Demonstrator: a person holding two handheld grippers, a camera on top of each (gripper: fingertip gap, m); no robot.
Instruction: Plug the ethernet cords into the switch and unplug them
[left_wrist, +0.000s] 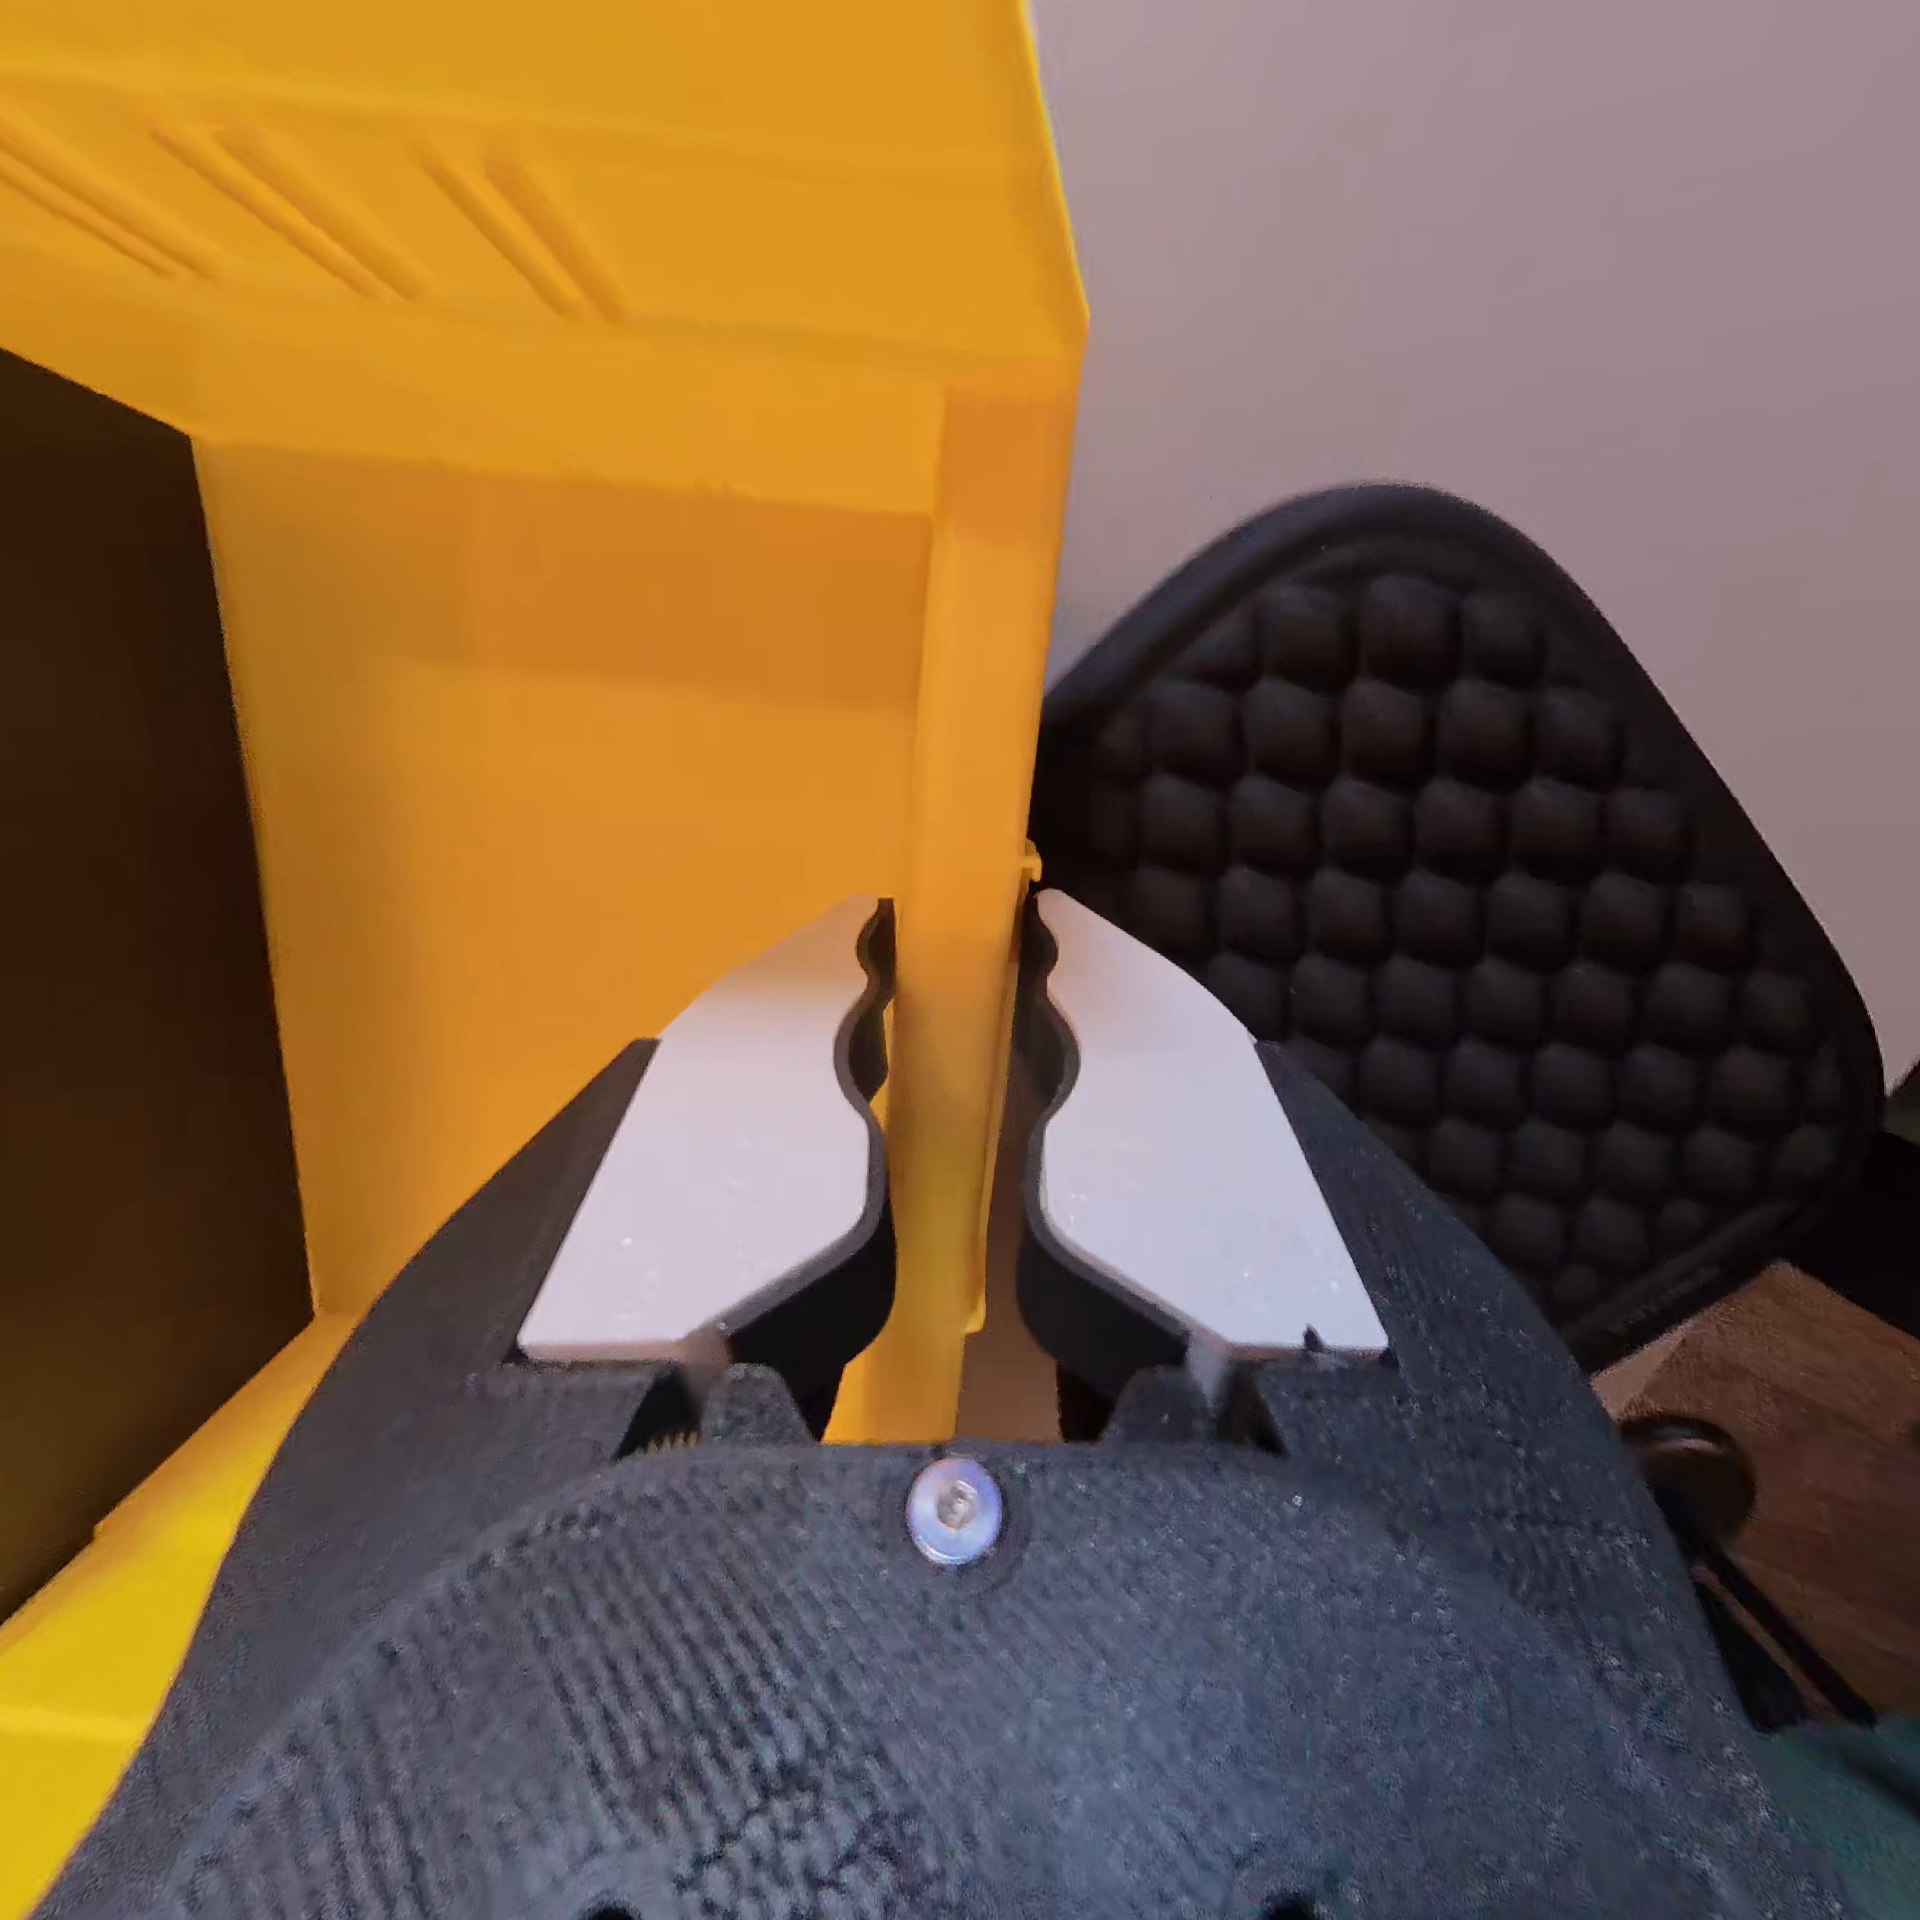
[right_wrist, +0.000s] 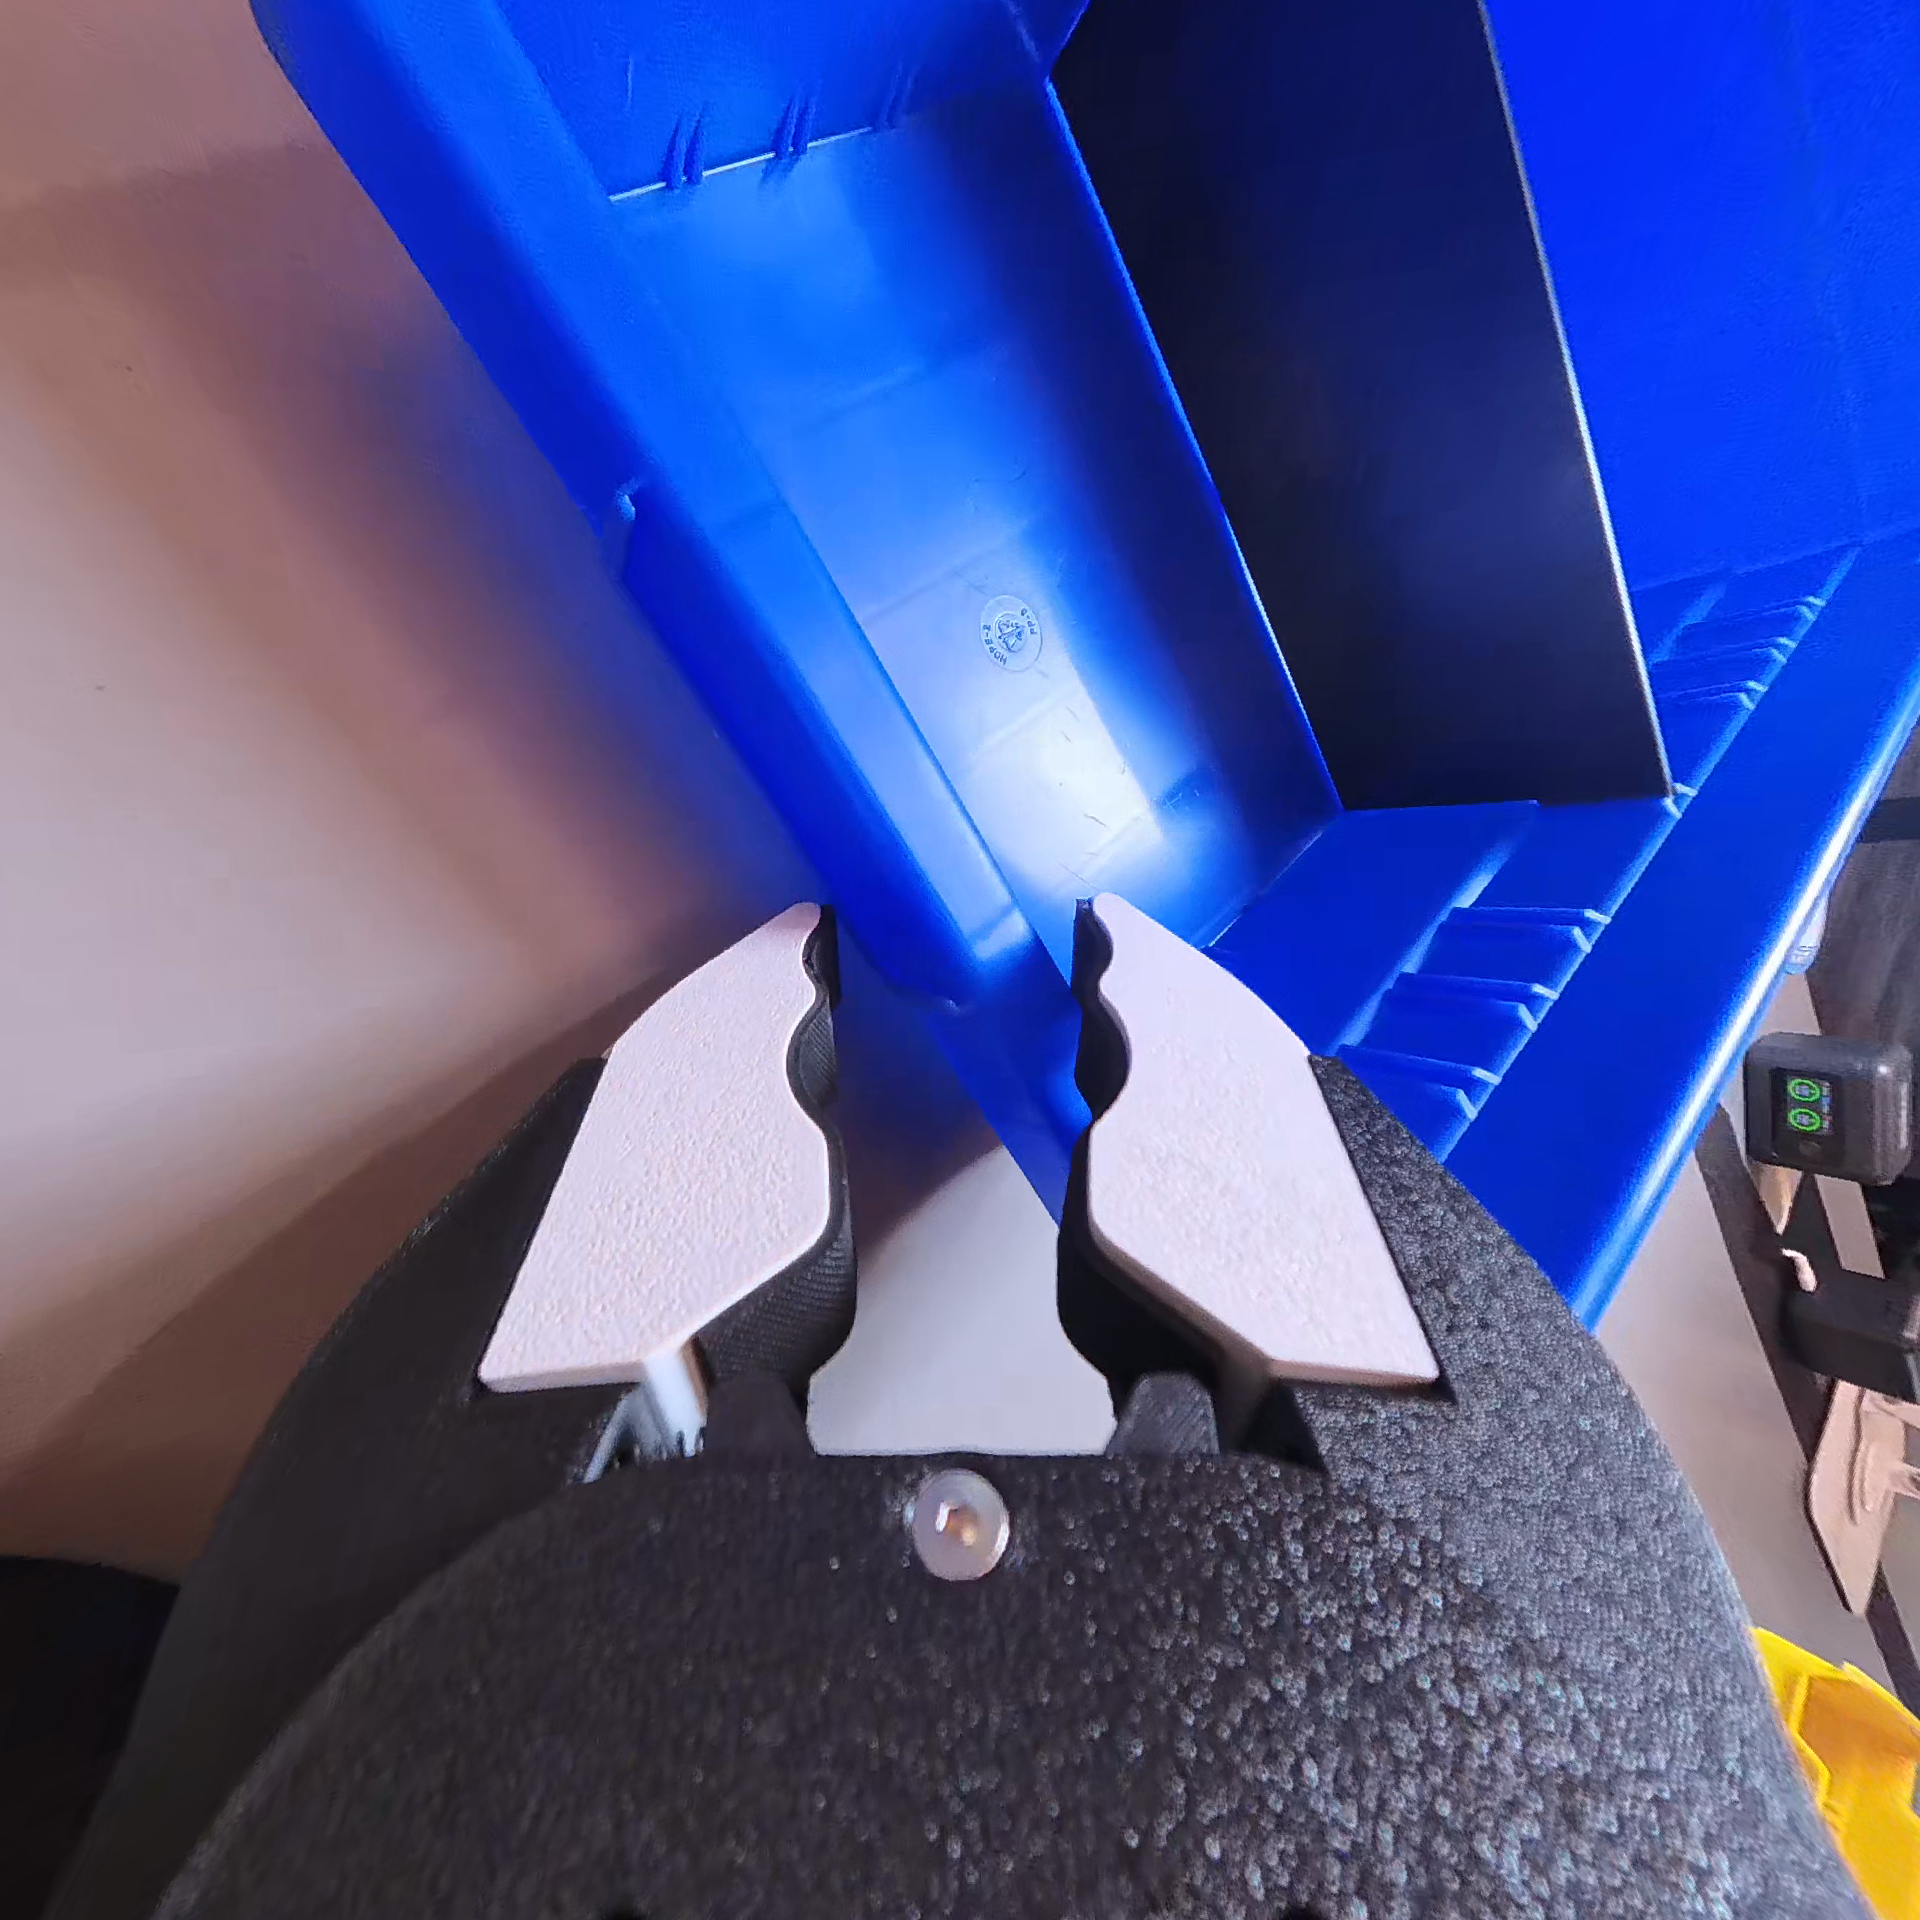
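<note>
No ethernet cord or switch shows in either view. My left gripper (left_wrist: 956, 914) is shut on the side wall of a yellow plastic bin (left_wrist: 623, 623), one finger inside the bin and one outside. My right gripper (right_wrist: 951, 920) is closed on the wall of a blue plastic bin (right_wrist: 935, 468) near its corner, with a finger on each side. The blue bin appears tilted against a pale wall. Both bins look empty where their insides show.
A black padded cushion (left_wrist: 1455, 883) stands right of the yellow bin against a pale wall (left_wrist: 1455, 260). A dark divider (right_wrist: 1351, 468) sits inside the blue bin. A small black device with green lights (right_wrist: 1829, 1107) and a yellow object (right_wrist: 1849, 1787) are at the right. My right fingertips sit around 50 centimetres from my left ones.
</note>
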